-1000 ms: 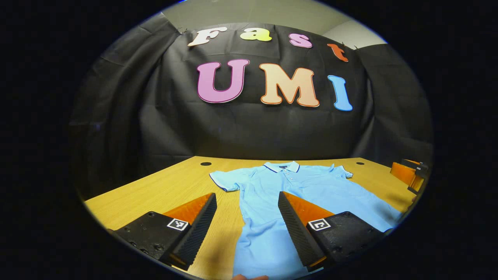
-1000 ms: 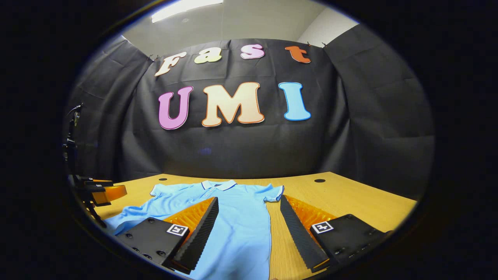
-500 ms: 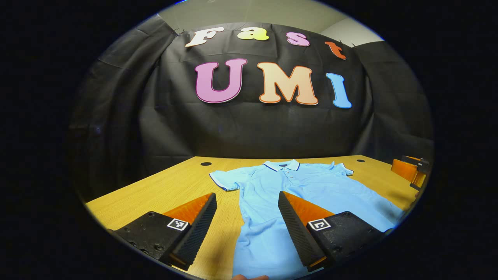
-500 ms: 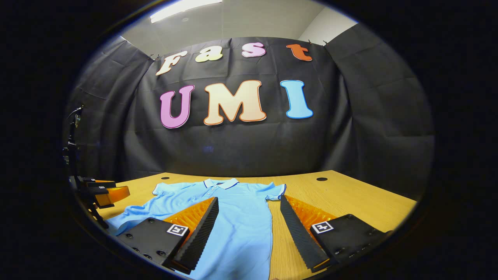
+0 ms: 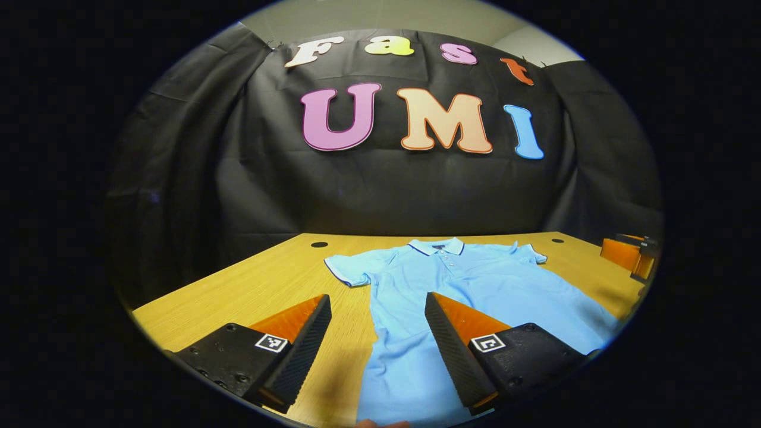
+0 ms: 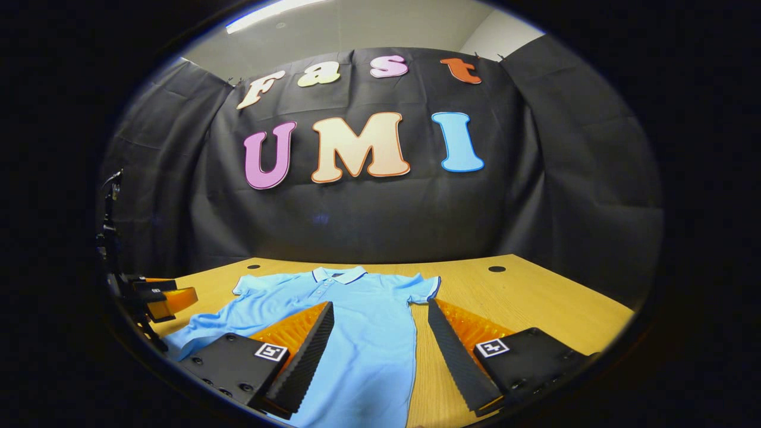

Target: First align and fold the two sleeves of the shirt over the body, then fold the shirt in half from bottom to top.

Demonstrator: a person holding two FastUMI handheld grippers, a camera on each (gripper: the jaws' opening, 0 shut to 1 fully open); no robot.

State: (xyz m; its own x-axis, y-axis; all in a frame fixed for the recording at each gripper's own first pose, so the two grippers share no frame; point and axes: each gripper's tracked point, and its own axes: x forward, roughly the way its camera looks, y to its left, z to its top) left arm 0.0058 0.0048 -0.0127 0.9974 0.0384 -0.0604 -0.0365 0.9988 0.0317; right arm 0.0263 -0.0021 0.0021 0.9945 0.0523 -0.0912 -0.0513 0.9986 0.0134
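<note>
A wooden worktop (image 5: 250,285) carried a light blue shirt (image 5: 475,291) that lay flat and face up, collar (image 5: 439,246) toward the black cloth wall, both short sleeves spread out to the sides and nothing folded yet. Over the last second both views had tipped a little downward and drawn slightly nearer the shirt, so the collar sat somewhat higher and larger than before; the shirt itself had not shifted. Judged from this, the task was at its very start, with both hands closing in for the first sleeve fold.

The left tongs (image 5: 377,330) hung above the shirt's left side edge, fingers wide apart and holding nothing, with the left sleeve (image 5: 349,270) ahead of them. The right tongs (image 6: 380,336) hung above the shirt's right side edge, fingers likewise wide apart and empty, with the right sleeve (image 6: 423,290) just beyond their tips. In the right gripper view the left tongs also appeared farther off, beside the shirt's far edge.
</note>
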